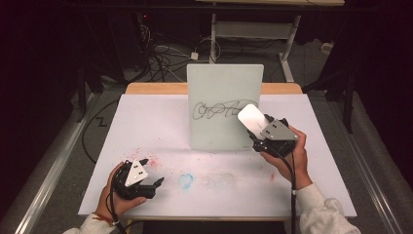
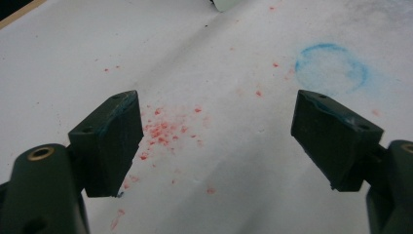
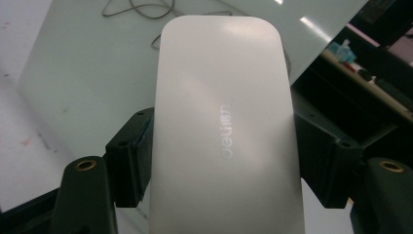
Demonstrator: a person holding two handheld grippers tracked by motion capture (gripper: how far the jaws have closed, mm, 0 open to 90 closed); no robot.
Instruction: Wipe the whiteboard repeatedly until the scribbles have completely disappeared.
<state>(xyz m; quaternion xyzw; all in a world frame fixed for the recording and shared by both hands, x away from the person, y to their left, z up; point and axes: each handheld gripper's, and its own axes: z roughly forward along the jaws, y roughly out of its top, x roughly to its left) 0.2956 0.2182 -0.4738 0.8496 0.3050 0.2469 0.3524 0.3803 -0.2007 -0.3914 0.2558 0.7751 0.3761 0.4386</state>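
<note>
Clearly one eraser (image 3: 221,131) in right gripper (image 1: 260,130), one whiteboard (image 1: 224,85).

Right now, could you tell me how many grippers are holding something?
1. The right gripper is shut on the white eraser, up against the whiteboard beside the scribble. The left gripper is open over the table.

eraser (image 3: 224,131) looks like smooth white plastic with a soft satin sheen, whiteboard (image 1: 221,90) is glossy and glassy, catching reflections, table cover (image 1: 146,122) is matt white, paper-like, dusted with red and blue chalky smears, jaw pads look like matt black rubbery plastic
</note>
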